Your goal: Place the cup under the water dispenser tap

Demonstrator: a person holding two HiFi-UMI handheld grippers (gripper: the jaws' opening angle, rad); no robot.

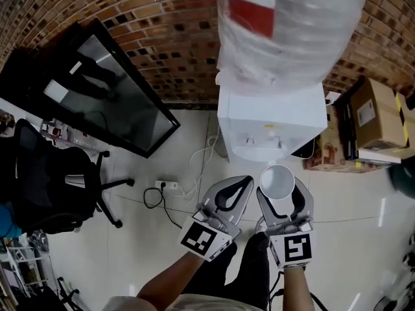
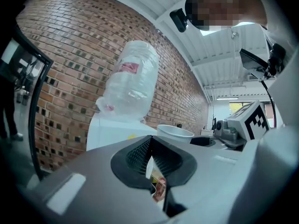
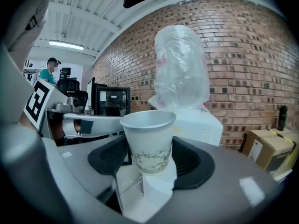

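A white paper cup (image 1: 277, 180) with a faint leaf print stands upright between the jaws of my right gripper (image 1: 280, 193), which is shut on it. In the right gripper view the cup (image 3: 148, 141) fills the middle, held at its lower half by that gripper (image 3: 149, 158). The white water dispenser (image 1: 272, 118), topped by a plastic-wrapped bottle (image 1: 285, 24), stands just ahead of the cup against the brick wall. My left gripper (image 1: 235, 185) hovers beside the right one, shut and empty (image 2: 150, 155). Its view shows the cup's rim (image 2: 175, 132) to the right and the dispenser (image 2: 112, 132) behind.
A black screen (image 1: 110, 86) leans on the brick wall at left, with an office chair (image 1: 52, 186) nearer. A power strip with cables (image 1: 167, 185) lies on the tiled floor left of the dispenser. Cardboard boxes (image 1: 373, 118) crowd its right side.
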